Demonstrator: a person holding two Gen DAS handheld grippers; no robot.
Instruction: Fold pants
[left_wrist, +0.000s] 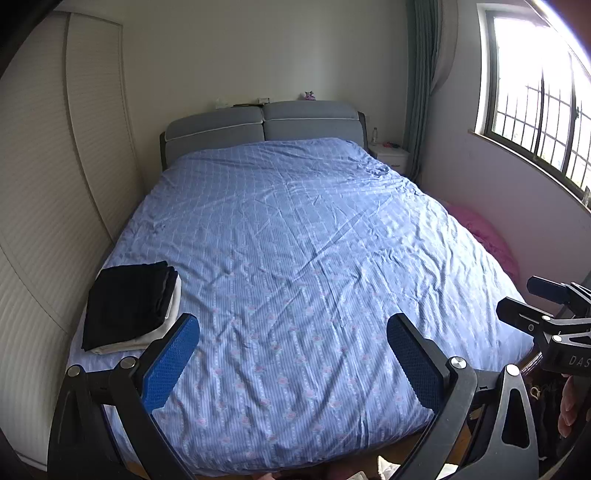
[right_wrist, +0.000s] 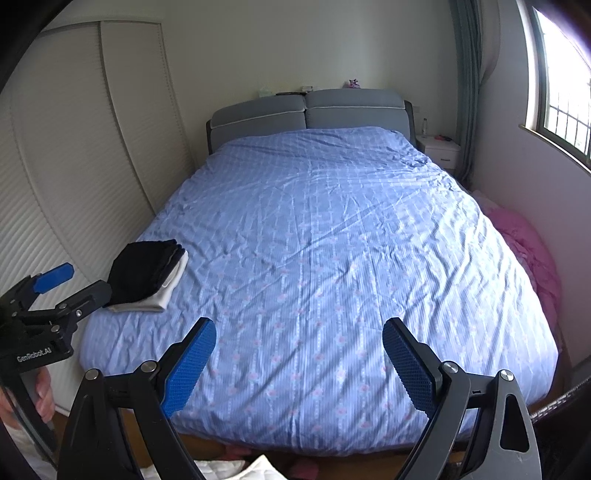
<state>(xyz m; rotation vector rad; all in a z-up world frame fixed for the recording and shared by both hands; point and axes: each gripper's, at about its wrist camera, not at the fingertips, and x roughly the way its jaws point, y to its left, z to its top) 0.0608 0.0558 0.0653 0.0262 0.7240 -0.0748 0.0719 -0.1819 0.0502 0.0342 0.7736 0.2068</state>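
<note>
Black folded fabric, probably pants, lies stacked on a white folded garment at the near left corner of the blue patterned bed cover. The left gripper and right gripper hover over the near edge, both spread wide and empty. The cloth looks soft, light and limp; I would pinch it at a folded edge or the waistband.
</note>
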